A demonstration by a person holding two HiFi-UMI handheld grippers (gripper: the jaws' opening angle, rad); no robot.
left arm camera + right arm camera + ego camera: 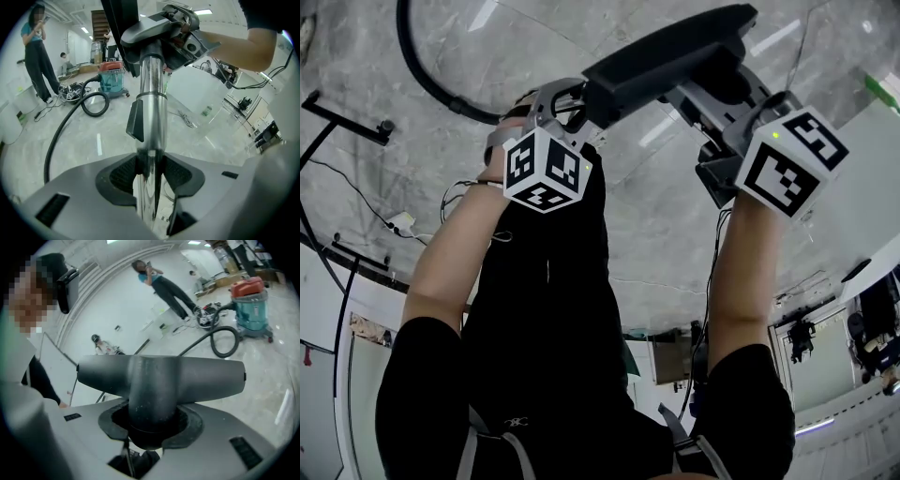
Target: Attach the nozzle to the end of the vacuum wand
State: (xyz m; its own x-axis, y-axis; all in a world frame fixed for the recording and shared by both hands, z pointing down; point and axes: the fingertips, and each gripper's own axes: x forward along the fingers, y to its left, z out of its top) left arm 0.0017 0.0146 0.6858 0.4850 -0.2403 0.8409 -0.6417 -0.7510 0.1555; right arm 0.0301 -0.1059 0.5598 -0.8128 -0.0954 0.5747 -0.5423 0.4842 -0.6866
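Note:
My left gripper [150, 174] is shut on the chrome vacuum wand [151, 117], which runs straight away from its jaws and carries a black clip [135, 120]. The dark grey T-shaped nozzle [159, 373] sits in my right gripper [152, 427], shut on its round neck. In the left gripper view the nozzle [152, 28] meets the wand's far end; how far it is on I cannot tell. In the head view the nozzle [666, 58] lies across the top, between the left gripper [565, 105] and the right gripper [717, 98].
A teal and red vacuum canister [111, 77] stands on the marble floor with its black hose [93, 104] looped in front. A standing person [36, 58] and another seated are behind it. White tables [206, 89] and floor cables [398, 223] lie around.

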